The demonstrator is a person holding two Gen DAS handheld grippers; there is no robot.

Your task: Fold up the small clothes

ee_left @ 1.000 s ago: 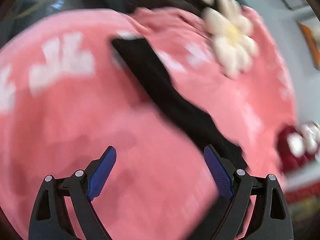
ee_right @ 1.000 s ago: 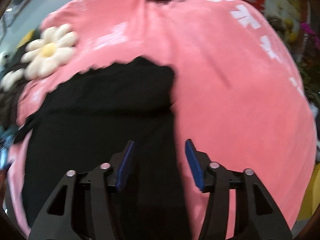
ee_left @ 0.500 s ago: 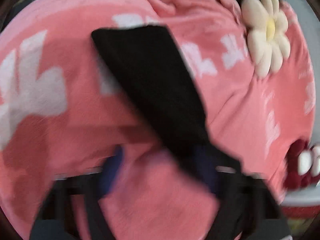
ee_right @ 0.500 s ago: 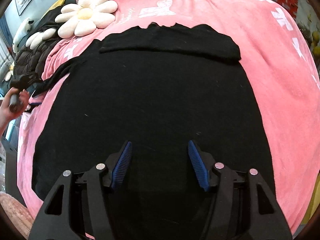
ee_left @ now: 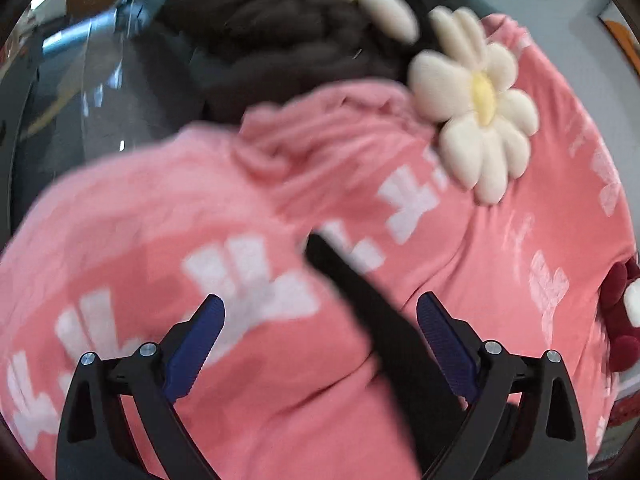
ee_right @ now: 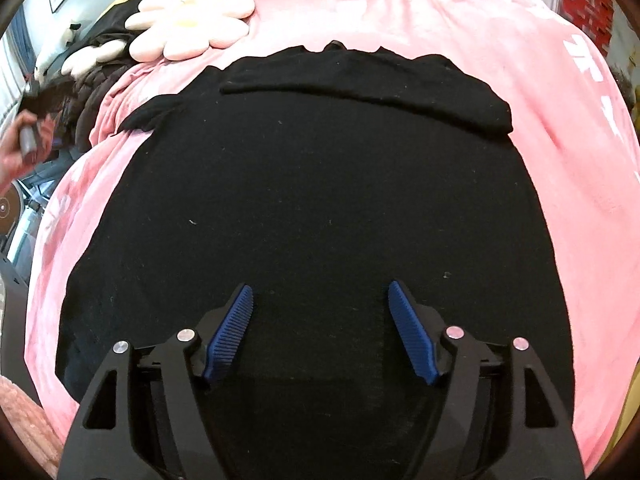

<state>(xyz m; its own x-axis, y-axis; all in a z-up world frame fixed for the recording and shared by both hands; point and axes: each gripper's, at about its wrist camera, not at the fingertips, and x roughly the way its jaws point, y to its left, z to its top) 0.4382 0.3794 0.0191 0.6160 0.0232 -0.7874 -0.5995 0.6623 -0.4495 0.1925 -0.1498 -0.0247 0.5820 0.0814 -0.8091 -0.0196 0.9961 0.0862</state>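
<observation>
The black garment (ee_right: 312,200) lies spread flat on a pink blanket (ee_right: 520,92) with white marks, filling most of the right wrist view. Its far edge is folded over into a narrow band that runs across the top, and a sleeve end sticks out at the upper left onto the blanket. In the left wrist view only a narrow black strip of it (ee_left: 360,304) shows, running diagonally up from the lower right across the pink.

The right gripper (ee_right: 320,328) hangs over the near part of the garment; its blue fingers (ee_right: 410,336) are spreading apart and pinch nothing, with the cloth lying beneath the gap. The left gripper (ee_left: 320,340) has its fingers spread wide too and opening, over the blanket, with the black strip passing under the gap nearer the right finger; they do not press on it.

A cream flower-shaped cushion (ee_right: 188,20) rests on the blanket beyond the garment, beside a dark brown quilted coat (ee_left: 272,36). A dark red plush thing (ee_left: 620,312) sits at the blanket's edge. At the left rim of the right wrist view, a hand (ee_right: 20,152) grips a handle.
</observation>
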